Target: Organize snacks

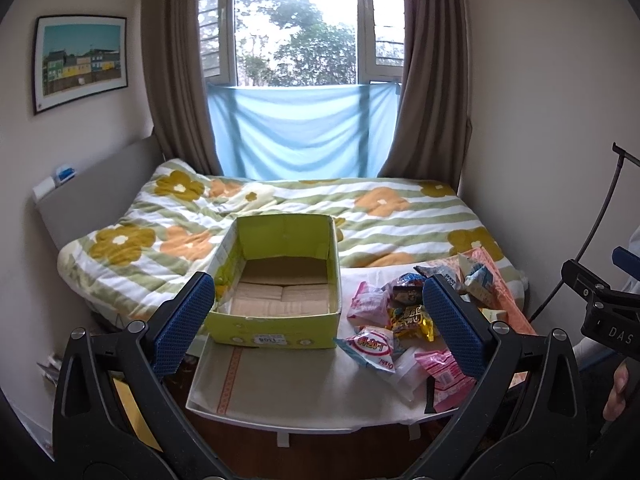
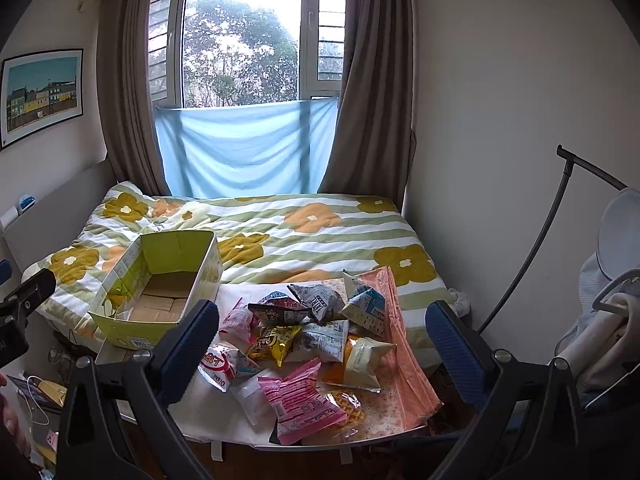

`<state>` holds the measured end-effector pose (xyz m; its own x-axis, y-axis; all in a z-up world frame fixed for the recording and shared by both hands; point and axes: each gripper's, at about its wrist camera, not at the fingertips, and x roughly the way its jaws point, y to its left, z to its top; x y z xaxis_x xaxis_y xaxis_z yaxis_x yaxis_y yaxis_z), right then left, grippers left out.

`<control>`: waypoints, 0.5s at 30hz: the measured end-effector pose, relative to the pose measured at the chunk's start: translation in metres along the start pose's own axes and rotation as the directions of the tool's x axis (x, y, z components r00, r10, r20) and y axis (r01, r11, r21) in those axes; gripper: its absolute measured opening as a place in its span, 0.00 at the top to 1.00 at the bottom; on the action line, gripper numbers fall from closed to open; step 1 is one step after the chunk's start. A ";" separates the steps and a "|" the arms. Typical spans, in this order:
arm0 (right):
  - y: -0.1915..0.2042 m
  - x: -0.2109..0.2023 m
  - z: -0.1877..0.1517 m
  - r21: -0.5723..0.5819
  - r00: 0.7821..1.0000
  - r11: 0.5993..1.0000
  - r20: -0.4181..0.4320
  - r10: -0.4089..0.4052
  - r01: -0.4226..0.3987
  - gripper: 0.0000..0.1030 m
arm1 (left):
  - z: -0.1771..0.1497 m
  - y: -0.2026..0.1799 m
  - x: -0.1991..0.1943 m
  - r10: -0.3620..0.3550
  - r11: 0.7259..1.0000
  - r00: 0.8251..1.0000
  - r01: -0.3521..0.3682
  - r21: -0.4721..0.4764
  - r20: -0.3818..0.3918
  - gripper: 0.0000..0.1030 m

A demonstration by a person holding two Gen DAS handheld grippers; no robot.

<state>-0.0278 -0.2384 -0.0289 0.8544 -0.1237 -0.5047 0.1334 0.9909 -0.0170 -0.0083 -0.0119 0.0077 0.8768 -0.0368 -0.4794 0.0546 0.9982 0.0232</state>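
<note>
Quilted cotton, striped green and white with ochre and orange flowers: the bed (image 1: 280, 208), filling the far half of the room below the window.

White, flat, smooth-topped: the counter (image 1: 296, 384), near edge of the scene, butted against the foot of the bed.

Yellow-green printed cardboard, rectangular, open-topped, inside bare brown board: the box (image 1: 276, 280), standing on the left part of the counter. Nothing lies in it, so by the look of things sorting has not begun; every packet is left to move.

Peach-pink patterned fabric, folded flat: a cloth (image 2: 404, 360), on the right of the counter, partly under the packets.

Crinkled foil and glossy plastic, pillow-shaped, mixed colours: the snacks (image 2: 304, 332), heaped loosely on the right part of the counter, just right of the box and apart from it. Items noted:
- pink packet (image 2: 296, 400), nearest the edge;
- yellow packet (image 2: 276, 340), mid-heap;
- white-and-red packet (image 2: 220, 364), left side of the heap;
- pale cream packet (image 2: 364, 360), on the cloth.

Black frame, blue textured pads: the left claw (image 1: 320, 320), spread wide and holding nothing, facing the box; the right claw (image 2: 320, 340), likewise spread and holding nothing, facing the heap.
</note>
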 end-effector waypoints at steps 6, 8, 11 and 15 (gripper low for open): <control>0.000 0.000 -0.001 0.001 1.000 1.000 0.006 0.004 -0.004 0.00 | 0.001 -0.001 0.000 -0.007 1.000 1.000 0.007 -0.001 0.004 0.00; 0.000 0.000 -0.001 0.002 1.000 1.000 0.007 0.004 -0.004 0.00 | 0.001 -0.001 0.000 -0.007 1.000 1.000 0.007 0.000 0.005 0.00; -0.002 0.000 0.000 0.003 1.000 1.000 0.005 0.006 -0.006 0.00 | 0.001 -0.001 0.000 -0.009 1.000 1.000 0.009 -0.002 0.008 0.00; -0.001 0.000 0.001 0.004 1.000 1.000 0.002 0.007 -0.007 0.00 | 0.001 -0.001 0.000 -0.010 1.000 1.000 0.010 -0.001 0.004 0.00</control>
<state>-0.0274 -0.2397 -0.0281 0.8566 -0.1165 -0.5027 0.1290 0.9916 -0.0101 -0.0077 -0.0134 0.0085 0.8783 -0.0467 -0.4758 0.0626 0.9979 0.0178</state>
